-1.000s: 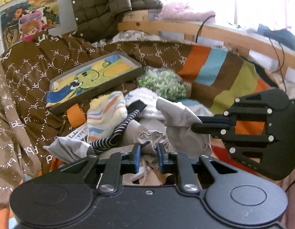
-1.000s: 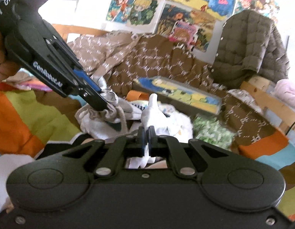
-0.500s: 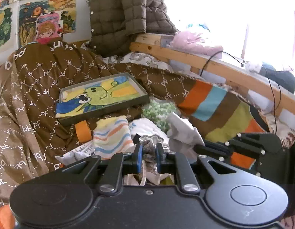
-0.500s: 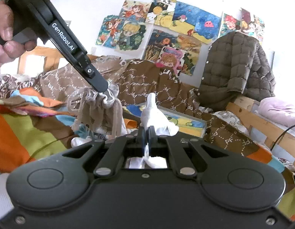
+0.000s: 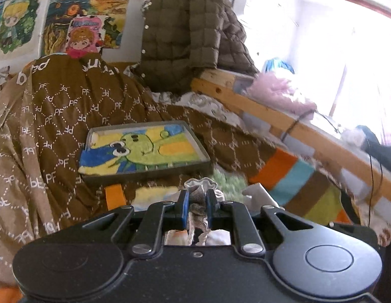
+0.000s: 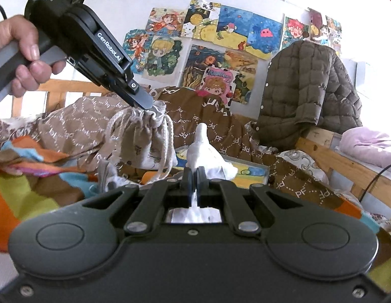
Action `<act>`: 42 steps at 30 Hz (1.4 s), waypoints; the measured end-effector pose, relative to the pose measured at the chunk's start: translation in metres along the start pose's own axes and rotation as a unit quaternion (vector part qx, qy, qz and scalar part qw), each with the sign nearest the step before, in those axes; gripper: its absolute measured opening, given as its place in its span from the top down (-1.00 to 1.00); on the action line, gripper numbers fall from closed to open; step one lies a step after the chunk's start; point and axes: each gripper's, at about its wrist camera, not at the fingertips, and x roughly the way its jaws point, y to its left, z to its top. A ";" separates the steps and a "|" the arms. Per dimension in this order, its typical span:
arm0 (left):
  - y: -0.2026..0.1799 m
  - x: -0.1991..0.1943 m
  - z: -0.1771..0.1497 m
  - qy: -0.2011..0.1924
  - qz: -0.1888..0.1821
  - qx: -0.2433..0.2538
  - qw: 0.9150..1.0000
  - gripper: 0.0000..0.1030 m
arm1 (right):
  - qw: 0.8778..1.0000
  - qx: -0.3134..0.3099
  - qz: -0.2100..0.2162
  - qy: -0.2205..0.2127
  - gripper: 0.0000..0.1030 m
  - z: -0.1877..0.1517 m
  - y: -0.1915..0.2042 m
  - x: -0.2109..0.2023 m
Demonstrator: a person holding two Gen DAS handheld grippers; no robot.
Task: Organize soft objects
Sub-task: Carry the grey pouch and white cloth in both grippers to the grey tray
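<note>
Over the cluttered bed (image 6: 309,184) my left fingers (image 6: 147,106) pinch the limp, light drawstring pouch (image 6: 142,139) by its gathered neck, dangling, while my right fingers (image 6: 194,176) clamp a floppy white cloth (image 6: 205,156).

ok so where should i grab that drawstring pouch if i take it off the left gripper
Grip the drawstring pouch by its cinched neck, just under where the left gripper pinches it, coming in from the side. The body hangs full and loose below, and the cord loops would slip.

Beige drawstring pouch (image 6: 142,139), white cloth (image 6: 205,156), brown "PF"-patterned quilt (image 5: 69,116), olive quilted jacket (image 5: 190,32).
</note>
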 end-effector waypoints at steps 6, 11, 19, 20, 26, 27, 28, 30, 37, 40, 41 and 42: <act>0.024 0.045 0.036 -0.021 -0.006 -0.009 1.000 0.72 | 1.000 -0.007 0.004 -0.001 1.00 0.016 -0.029 0.051; 0.048 0.095 0.061 -0.017 -0.007 0.009 1.000 0.72 | 1.000 -0.019 0.011 -0.002 1.00 0.032 -0.061 0.123; 0.095 0.185 0.084 -0.017 0.010 -0.004 1.000 0.72 | 0.999 0.002 0.011 0.038 1.00 0.024 -0.099 0.234; 0.099 0.196 0.085 -0.018 0.010 -0.008 1.000 0.72 | 0.999 0.006 0.009 0.046 1.00 0.021 -0.102 0.244; 0.122 0.256 0.083 -0.019 0.009 -0.025 0.999 0.72 | 0.995 0.026 0.001 0.096 1.00 0.007 -0.106 0.288; 0.125 0.264 0.081 -0.019 0.008 -0.026 0.999 0.72 | 0.994 0.026 0.000 0.103 1.00 0.006 -0.107 0.292; 0.128 0.272 0.079 -0.019 0.007 -0.029 0.999 0.72 | 0.993 0.025 -0.001 0.111 1.00 0.002 -0.107 0.301; 0.132 0.284 0.073 -0.019 0.010 -0.027 0.999 0.72 | 0.991 0.022 -0.003 0.128 1.00 -0.003 -0.105 0.312; 0.137 0.308 0.050 -0.013 0.009 -0.015 1.000 0.72 | 0.982 0.008 -0.006 0.186 1.00 -0.013 -0.106 0.351; 0.133 0.316 0.040 -0.001 -0.003 -0.004 1.000 0.72 | 0.979 0.009 -0.007 0.203 1.00 -0.020 -0.102 0.369; 0.131 0.319 0.036 0.004 -0.006 -0.003 1.000 0.72 | 0.978 0.011 -0.008 0.208 1.00 -0.021 -0.101 0.372; 0.130 0.321 0.034 0.009 -0.009 -0.002 1.000 0.72 | 0.977 0.013 -0.009 0.213 1.00 -0.022 -0.103 0.379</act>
